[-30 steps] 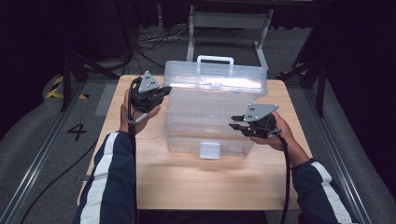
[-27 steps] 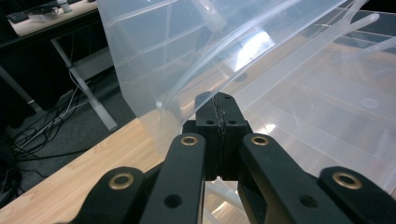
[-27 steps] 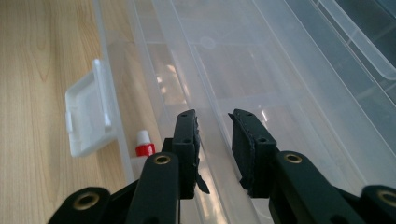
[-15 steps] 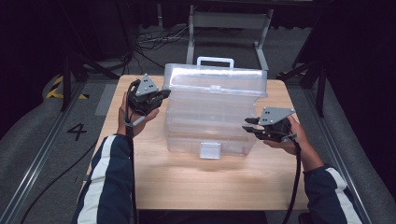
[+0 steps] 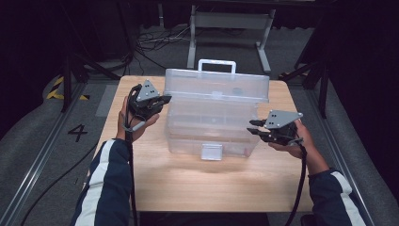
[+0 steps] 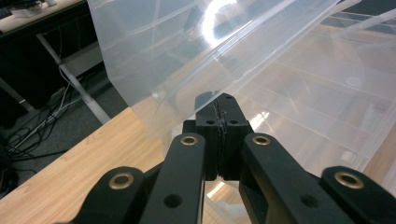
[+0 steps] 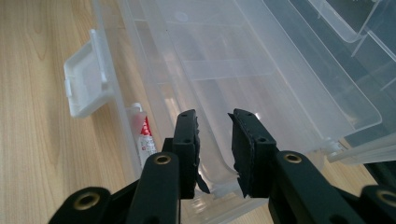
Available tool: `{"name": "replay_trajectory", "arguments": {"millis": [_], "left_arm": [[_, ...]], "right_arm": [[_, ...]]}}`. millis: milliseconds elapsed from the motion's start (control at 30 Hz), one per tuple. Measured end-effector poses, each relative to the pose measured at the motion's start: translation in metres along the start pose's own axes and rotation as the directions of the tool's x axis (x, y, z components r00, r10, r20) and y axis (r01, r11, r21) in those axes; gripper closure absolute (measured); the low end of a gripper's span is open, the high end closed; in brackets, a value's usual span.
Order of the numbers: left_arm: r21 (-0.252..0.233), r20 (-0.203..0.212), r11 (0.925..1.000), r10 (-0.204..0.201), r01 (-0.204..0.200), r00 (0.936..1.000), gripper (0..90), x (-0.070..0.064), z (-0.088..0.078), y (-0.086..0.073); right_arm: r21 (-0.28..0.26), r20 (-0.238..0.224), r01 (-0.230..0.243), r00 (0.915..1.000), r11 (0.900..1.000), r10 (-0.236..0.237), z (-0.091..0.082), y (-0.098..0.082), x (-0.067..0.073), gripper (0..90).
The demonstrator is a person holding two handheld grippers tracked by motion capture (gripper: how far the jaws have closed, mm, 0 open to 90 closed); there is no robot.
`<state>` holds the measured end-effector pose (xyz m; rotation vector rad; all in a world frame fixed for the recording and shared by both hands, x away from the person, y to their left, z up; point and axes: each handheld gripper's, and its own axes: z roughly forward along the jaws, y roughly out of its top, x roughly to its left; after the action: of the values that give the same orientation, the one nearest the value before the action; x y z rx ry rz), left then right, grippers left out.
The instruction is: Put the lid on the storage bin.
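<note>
A person's left gripper (image 5: 162,100), jaws pinched shut on the lid's left edge, propped open the clear plastic storage box (image 5: 214,117); the right gripper (image 5: 254,127), jaws narrowly parted and empty, waited beside its right wall.

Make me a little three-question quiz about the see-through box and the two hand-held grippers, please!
1. True or false: the left hand-held gripper has its jaws closed together at the clear plastic box.
2. What is between the jaws of the right hand-held gripper?
A. a wall of the box
B. the white latch
C. nothing at all
3. What small thing lies inside the box near the white latch?

Key
1. True. The jaws meet at the edge of the raised lid.
2. A. The jaws stand apart on either side of it.
3. A small tube with red print.
</note>
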<state>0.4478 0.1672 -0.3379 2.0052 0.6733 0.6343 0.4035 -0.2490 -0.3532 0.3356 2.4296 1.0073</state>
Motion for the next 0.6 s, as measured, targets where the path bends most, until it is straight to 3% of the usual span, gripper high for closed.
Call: {"name": "replay_trajectory", "arguments": {"millis": [600], "left_arm": [[0.022,0.021,0.9995,0.024,-0.024,0.9995,89.5,-0.01,-0.003,-0.015]], "right_arm": [[-0.027,-0.013,-0.021,0.9997,0.999,0.021,0.002,-0.01,0.007,73.2]]}}
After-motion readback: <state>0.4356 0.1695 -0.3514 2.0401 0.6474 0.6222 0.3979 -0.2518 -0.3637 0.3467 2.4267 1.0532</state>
